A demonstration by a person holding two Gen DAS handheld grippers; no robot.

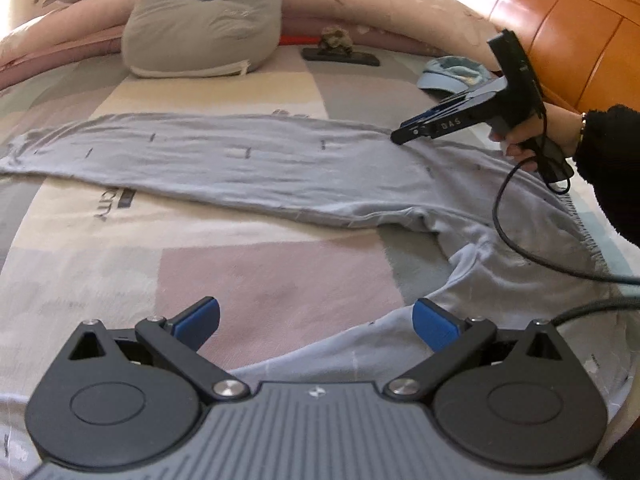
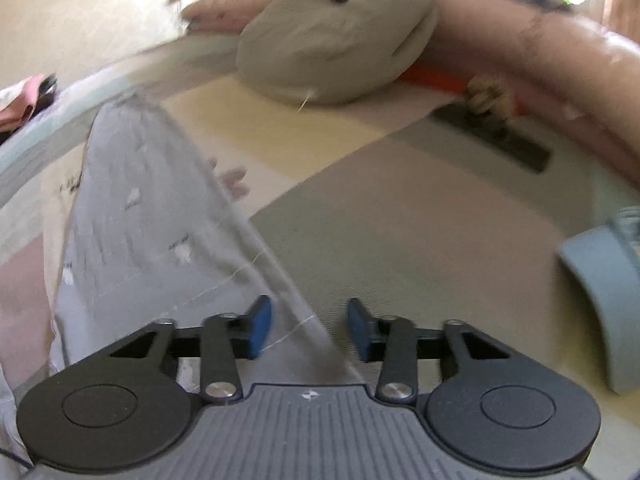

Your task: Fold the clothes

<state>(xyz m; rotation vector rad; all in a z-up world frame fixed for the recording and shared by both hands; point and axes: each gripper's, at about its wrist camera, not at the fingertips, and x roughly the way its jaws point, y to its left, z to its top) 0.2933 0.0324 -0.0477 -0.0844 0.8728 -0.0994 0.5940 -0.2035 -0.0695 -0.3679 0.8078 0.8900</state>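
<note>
1. The left gripper [image 1: 316,322] points down over the bed, its blue pads [image 1: 198,320] spread wide with nothing between them; the hem of the grey trousers [image 1: 256,168] lies just under the right-hand pad.
2. The right gripper [image 1: 400,136], seen from the left wrist, is held by a hand [image 1: 524,140] in a dark fuzzy sleeve [image 1: 612,168], tilted downward with its tip at the far edge of the trousers near the waist end. A black cable [image 1: 504,216] loops from its handle.
3. In its own blurred view, the right gripper [image 2: 309,330] has its pads partly apart, with a fold edge of the trousers [image 2: 160,220] running between them; neither pad visibly presses on the cloth.
4. The trousers lie spread across the bed, one leg stretched long to the left, the other curving toward the left gripper.
5. The bed carries a patchwork sheet [image 1: 260,276] in pink, cream and grey blocks.
6. Beyond lie a grey cushion [image 1: 200,24], a rolled pink duvet [image 1: 400,12], a dark phone [image 1: 340,57] with a small tuft resting on it, and a light blue cap [image 1: 452,76].
7. An orange wooden headboard [image 1: 560,28] stands at right.
</note>
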